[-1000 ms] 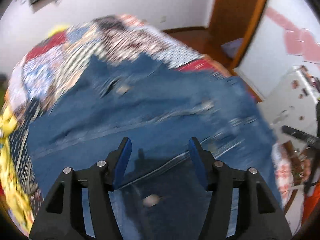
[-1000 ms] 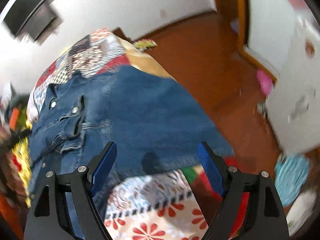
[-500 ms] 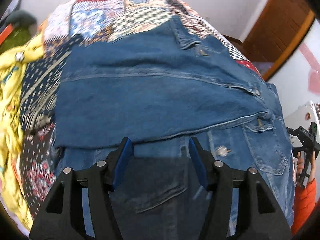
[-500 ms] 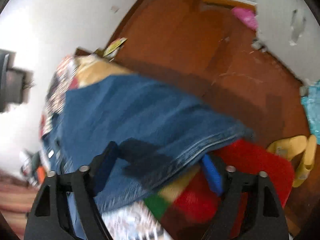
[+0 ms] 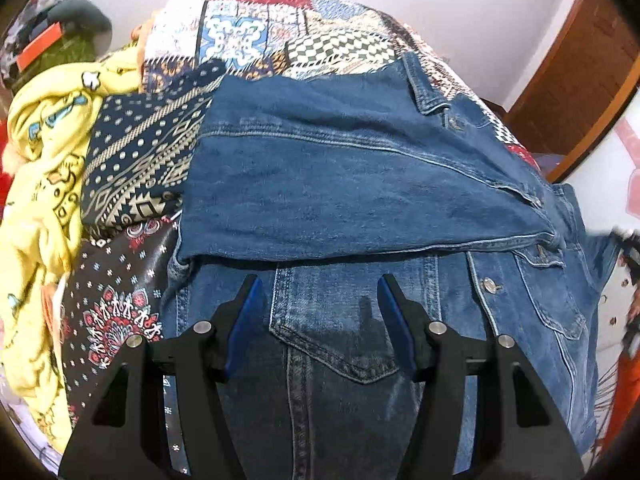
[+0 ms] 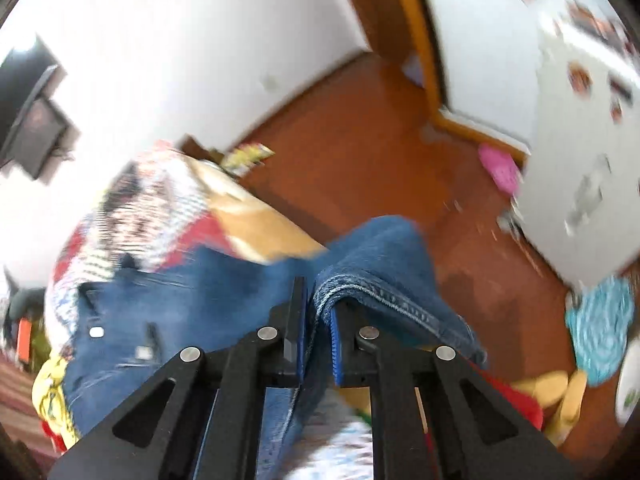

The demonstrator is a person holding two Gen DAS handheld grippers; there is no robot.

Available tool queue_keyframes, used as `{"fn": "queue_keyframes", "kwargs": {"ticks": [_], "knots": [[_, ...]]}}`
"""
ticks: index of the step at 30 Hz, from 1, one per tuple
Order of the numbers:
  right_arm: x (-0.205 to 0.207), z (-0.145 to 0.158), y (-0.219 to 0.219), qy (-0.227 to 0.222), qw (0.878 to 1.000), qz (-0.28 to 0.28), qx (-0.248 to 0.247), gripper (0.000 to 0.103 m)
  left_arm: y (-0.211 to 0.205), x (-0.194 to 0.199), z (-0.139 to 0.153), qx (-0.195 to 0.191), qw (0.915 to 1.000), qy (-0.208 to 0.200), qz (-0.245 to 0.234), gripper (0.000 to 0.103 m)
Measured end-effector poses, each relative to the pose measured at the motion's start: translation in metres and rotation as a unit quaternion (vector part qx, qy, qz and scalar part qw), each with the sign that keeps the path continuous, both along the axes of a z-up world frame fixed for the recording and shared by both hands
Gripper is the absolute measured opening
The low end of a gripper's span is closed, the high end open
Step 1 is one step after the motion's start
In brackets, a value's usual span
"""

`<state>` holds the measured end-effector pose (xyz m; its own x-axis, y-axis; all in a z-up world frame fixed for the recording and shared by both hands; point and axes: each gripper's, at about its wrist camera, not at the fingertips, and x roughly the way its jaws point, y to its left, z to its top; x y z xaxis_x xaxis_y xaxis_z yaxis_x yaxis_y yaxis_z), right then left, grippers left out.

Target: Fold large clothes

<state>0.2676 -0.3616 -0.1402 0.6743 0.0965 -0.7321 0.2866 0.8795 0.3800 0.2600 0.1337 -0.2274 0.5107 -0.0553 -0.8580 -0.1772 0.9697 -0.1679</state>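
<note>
- The left gripper (image 5: 318, 312) hovers with jaws spread and empty above the denim jacket (image 5: 360, 184), which lies on a patchwork bedspread (image 5: 280, 28).
- One side panel is already folded across the jacket's front; the chest pocket (image 5: 332, 332) below it lies uncovered.
- Yellow and patterned clothes (image 5: 44, 184) wait in a heap at the left, unfolded.
- The right gripper (image 6: 318, 320) is pinched on the jacket's hem (image 6: 376, 292), lifting it off the bed edge; the next fold looks just begun.
</note>
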Motion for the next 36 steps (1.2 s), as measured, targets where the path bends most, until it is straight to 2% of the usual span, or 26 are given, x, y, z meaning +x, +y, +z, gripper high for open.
{"fn": "queue_keyframes", "kwargs": {"ticks": [4,6,9,12,16,20,24,26,27,28,31,36], "knots": [[0.003,0.052,0.038,-0.052,0.997,0.058,-0.013,0.008,-0.009,-0.007,0.012,0.014,0.9993,-0.024,-0.026,0.058],[0.004,0.077,0.068,-0.08,0.992,0.1,-0.005,0.008,-0.014,-0.011,0.019,0.009,0.9985,-0.034,-0.042,0.058],[0.007,0.096,0.112,-0.096,0.982,0.161,0.003,0.008,-0.019,-0.018,0.03,0.014,0.997,-0.05,-0.058,0.058],[0.007,0.092,0.151,-0.092,0.973,0.211,-0.01,0.008,-0.021,-0.025,0.04,0.023,0.9954,-0.064,-0.068,0.059],[0.015,0.051,0.203,-0.035,0.96,0.278,-0.004,0.008,-0.021,-0.033,0.045,0.021,0.9946,-0.068,-0.075,0.061],[0.011,0.018,0.228,0.028,0.947,0.321,-0.008,0.012,-0.024,-0.036,0.046,0.025,0.9941,-0.064,-0.083,0.061],[-0.002,0.009,0.233,0.058,0.932,0.357,-0.037,0.012,-0.036,-0.028,0.047,0.032,0.9928,-0.061,-0.098,0.061],[-0.011,0.007,0.229,0.062,0.928,0.365,-0.041,0.029,-0.048,-0.02,0.05,0.036,0.9914,-0.062,-0.11,0.061],[-0.017,0.008,0.221,0.059,0.928,0.366,-0.045,0.045,-0.054,-0.017,0.052,0.037,0.9906,-0.064,-0.115,0.061],[-0.021,0.012,0.216,0.048,0.929,0.362,-0.053,0.054,-0.062,-0.012,0.055,0.039,0.9892,-0.067,-0.124,0.061],[-0.033,0.02,0.197,0.016,0.935,0.343,-0.091,0.058,-0.089,0.005,0.068,0.049,0.9841,-0.077,-0.153,0.061],[-0.036,0.027,0.158,-0.007,0.949,0.293,-0.117,0.067,-0.141,0.036,0.094,0.058,0.9723,-0.098,-0.204,0.061]]}}
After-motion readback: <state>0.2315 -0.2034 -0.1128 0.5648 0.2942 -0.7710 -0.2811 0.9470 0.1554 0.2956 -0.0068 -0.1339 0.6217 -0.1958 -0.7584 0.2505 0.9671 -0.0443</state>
